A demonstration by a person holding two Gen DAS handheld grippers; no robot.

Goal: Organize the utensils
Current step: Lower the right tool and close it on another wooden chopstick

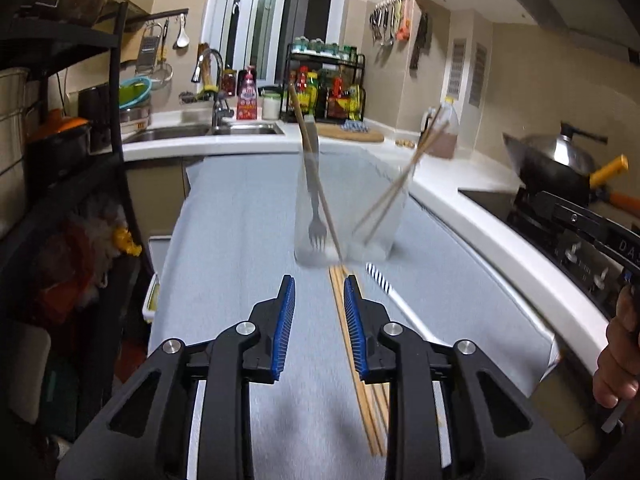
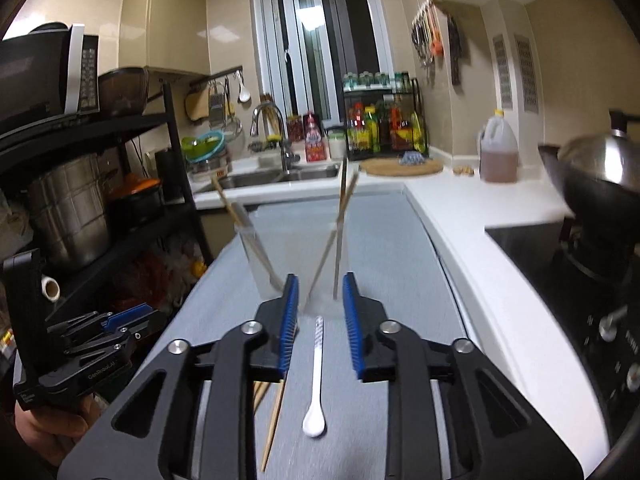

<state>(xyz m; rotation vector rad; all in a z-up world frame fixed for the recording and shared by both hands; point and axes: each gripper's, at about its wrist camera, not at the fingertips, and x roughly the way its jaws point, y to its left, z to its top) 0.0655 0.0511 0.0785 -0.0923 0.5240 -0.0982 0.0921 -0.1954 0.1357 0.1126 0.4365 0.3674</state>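
Left wrist view gives you the grey counter (image 1: 248,216) running ahead toward the sink (image 1: 200,132). On it stands a clear holder (image 1: 348,208), blurred; a fork (image 1: 316,200) stands in it, tines down, along with several chopsticks (image 1: 400,184) leaning against its rim. More loose chopsticks (image 1: 344,312) lie flat just before the holder, passing under your left gripper's right finger. Beside them, to the right, lies a white spoon (image 1: 386,286) with a striped handle. Your left gripper (image 1: 319,286) stands slightly apart with nothing between the pads. Your right gripper (image 2: 319,286) is likewise slightly apart and empty, held above the spoon (image 2: 316,380), which lies on the counter between its fingers without touching them.
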